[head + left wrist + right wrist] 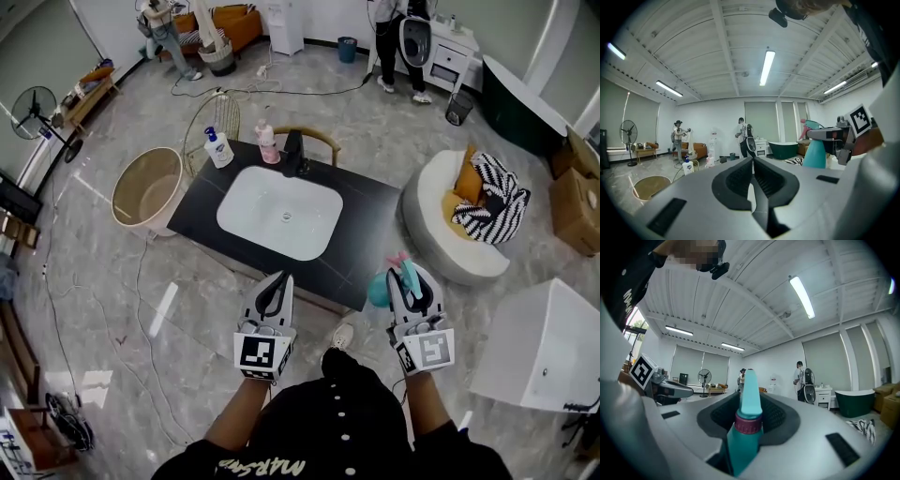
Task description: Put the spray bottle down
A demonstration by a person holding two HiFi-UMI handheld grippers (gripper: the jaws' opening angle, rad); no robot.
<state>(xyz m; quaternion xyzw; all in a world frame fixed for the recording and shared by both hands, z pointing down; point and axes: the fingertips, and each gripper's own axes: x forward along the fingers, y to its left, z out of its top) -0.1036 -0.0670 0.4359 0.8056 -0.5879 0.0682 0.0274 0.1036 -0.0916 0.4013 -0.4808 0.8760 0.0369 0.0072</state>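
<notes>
The spray bottle [379, 289] is not down yet; it is held in the air in the right tongs [405, 272]. From the head view it hangs just off the near right edge of the dark tabletop [375, 211], over the floor rather than over the top. In the right gripper view the right tongs [751, 404] clamp the spray bottle [749, 427] at its neck. The teal body sits upright between the pads and the nozzle pokes out past them. The left tongs [278, 281] hang near the tabletop's near edge. In the left gripper view the left tongs [752, 161] are closed with nothing between them.

The step in hand looks like the carry to the drop spot. The sink [279, 211] fills the middle of the tabletop. The faucet [293, 155], a pink bottle [268, 142] and a pump bottle [217, 148] line the far side. The bare strip right of the sink is likely the nearest clear landing. The next move calls for bringing the spray bottle over that strip and lowering it until its base sits flat. Only then should the right tongs part, so it does not tip.
</notes>
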